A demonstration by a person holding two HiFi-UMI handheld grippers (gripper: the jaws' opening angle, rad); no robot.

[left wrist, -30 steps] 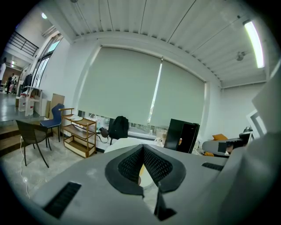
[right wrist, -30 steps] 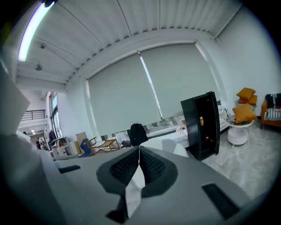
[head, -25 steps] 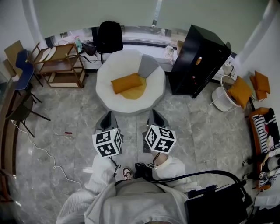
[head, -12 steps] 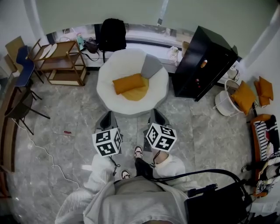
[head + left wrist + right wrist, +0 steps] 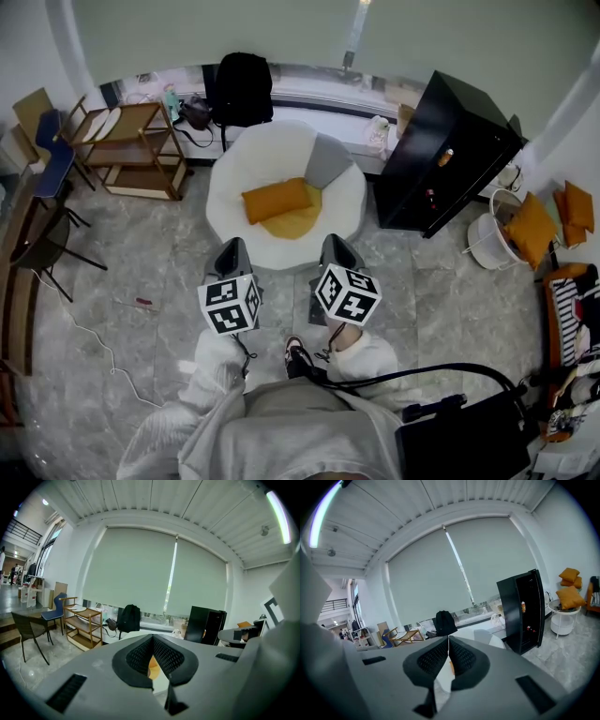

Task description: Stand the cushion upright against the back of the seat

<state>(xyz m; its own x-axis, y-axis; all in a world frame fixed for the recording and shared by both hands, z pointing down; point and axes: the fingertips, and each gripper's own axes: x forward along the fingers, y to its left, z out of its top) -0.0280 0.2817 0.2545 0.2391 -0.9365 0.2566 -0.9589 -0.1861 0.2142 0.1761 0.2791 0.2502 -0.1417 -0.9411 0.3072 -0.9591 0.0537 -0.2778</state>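
A round white seat point(image 5: 234, 178) stands on the floor ahead. An orange cushion point(image 5: 277, 200) lies flat on it, over a round yellow pad point(image 5: 298, 223). A grey cushion point(image 5: 327, 159) leans at the seat's back right. My left gripper point(image 5: 232, 247) and right gripper point(image 5: 337, 244) hover side by side just short of the seat's front edge, both shut and empty. In the left gripper view the left gripper point(image 5: 152, 637) points at the seat, with a sliver of orange below its tips. In the right gripper view the right gripper point(image 5: 448, 639) points the same way.
A black cabinet point(image 5: 450, 155) stands right of the seat. A wooden shelf cart point(image 5: 131, 141) and chairs point(image 5: 47, 187) are at the left. A black backpack point(image 5: 242, 86) sits behind the seat. A white side table point(image 5: 487, 234) holds an orange cushion. A cable point(image 5: 84, 323) runs across the floor.
The person has stepped forward, so the seat is nearer and lower in the head view. Both grippers, still shut, have come up to the seat's front edge.
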